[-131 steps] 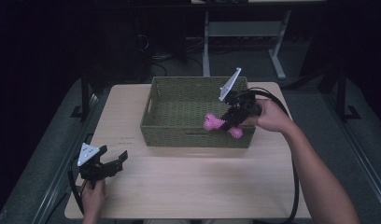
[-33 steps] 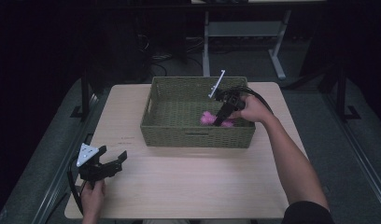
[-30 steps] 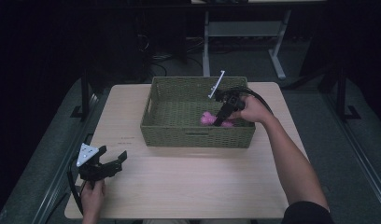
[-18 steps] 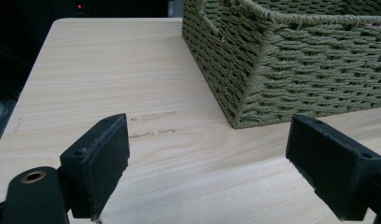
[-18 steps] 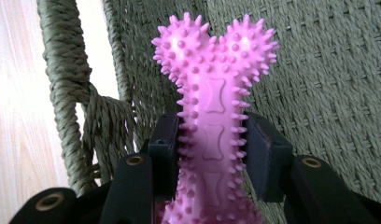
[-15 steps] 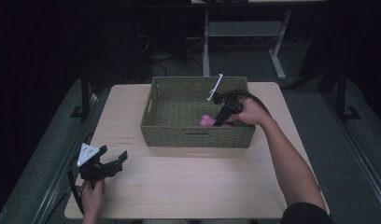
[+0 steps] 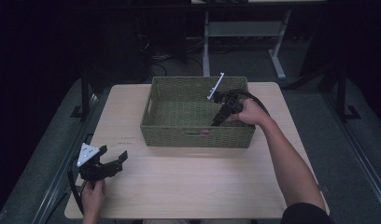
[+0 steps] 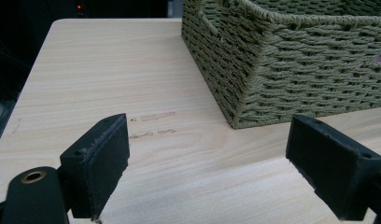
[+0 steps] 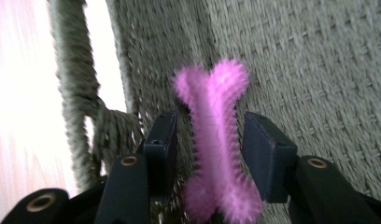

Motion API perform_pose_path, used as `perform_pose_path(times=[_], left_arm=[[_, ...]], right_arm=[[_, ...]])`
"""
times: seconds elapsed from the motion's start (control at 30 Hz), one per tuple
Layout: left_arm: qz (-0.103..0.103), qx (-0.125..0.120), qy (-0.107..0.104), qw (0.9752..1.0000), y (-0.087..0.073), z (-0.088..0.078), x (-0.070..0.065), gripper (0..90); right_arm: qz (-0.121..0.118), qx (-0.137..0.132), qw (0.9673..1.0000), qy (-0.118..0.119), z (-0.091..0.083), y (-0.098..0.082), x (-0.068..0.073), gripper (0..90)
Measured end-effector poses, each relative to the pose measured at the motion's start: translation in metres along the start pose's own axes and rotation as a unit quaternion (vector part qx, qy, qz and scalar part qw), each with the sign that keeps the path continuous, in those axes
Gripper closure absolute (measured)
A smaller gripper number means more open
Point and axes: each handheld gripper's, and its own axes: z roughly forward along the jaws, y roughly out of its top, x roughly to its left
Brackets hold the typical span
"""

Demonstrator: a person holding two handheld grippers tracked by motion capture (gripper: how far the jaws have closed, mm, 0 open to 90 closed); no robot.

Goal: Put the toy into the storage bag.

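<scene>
A fuzzy pink bone-shaped toy (image 9: 212, 140) lies against the woven floor of the green wicker basket (image 7: 198, 80), close to its near wall. My right gripper (image 9: 209, 149) straddles the toy's shaft with narrow gaps on both sides, so it is open. In the high view that right gripper (image 7: 217, 120) dips into the basket's right front corner, tilted down and left. My left gripper (image 7: 115, 163) rests open over the table's front left corner. Its jaws stand wide apart in the left gripper view, where my left gripper (image 8: 207, 172) holds nothing and faces the basket's corner (image 8: 296, 70).
The basket sits at the back middle of the light wooden table (image 7: 188, 186). A cable (image 7: 251, 96) trails from the right gripper over the person's hand. Dark floor and a desk frame (image 7: 240, 28) lie beyond the far edge.
The right gripper has carried the pink toy from above the basket's front right rim down inside it. The jaws now stand slightly off the toy. The left gripper has stayed put.
</scene>
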Motion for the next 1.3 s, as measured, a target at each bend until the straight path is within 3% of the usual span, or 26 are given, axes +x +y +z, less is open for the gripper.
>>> perform_pose_path(times=[0.6,1.3], left_arm=[[-0.001,-0.001,0.000,1.0000,0.000,0.001,-0.001,13.0],[0.003,0.003,-0.003,1.0000,0.000,0.002,-0.004,13.0]], right_arm=[[0.009,-0.017,0.9997,-0.014,-0.012,-0.002,0.005,49.1],[0.014,-0.056,0.9971,-0.050,-0.049,-0.014,0.023,36.8]])
